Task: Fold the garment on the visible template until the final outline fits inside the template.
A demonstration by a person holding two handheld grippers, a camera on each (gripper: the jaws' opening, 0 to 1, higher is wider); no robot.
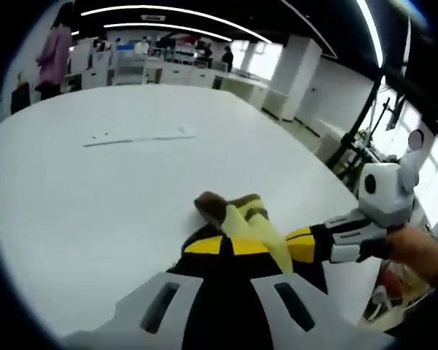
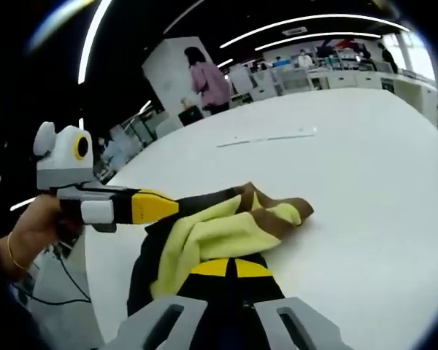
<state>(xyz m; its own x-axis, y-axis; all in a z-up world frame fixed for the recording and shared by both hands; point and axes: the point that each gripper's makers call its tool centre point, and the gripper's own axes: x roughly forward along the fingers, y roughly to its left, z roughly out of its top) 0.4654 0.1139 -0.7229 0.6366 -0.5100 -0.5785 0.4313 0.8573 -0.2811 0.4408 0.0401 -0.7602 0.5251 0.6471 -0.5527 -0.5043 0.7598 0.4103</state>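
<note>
A crumpled garment (image 1: 242, 217) in yellow, brown and black lies bunched near the edge of a big white table (image 1: 95, 197). My left gripper (image 1: 230, 245) rises from below with its yellow-tipped jaws closed together on the dark cloth. My right gripper (image 1: 298, 245) comes in from the right, held by a hand, its tip pinching the yellow part. In the right gripper view the garment (image 2: 219, 230) hangs between the right gripper (image 2: 230, 267), shut on it, and the left gripper (image 2: 168, 208) gripping its left edge. A thin pale strip (image 1: 139, 137) lies farther out on the table.
The pale strip (image 2: 266, 137) is well beyond the cloth, with bare table (image 2: 365, 189) around it. The table edge runs close behind the garment, with floor and cables (image 2: 58, 288) below. A person in pink (image 2: 208, 82) stands by desks far off.
</note>
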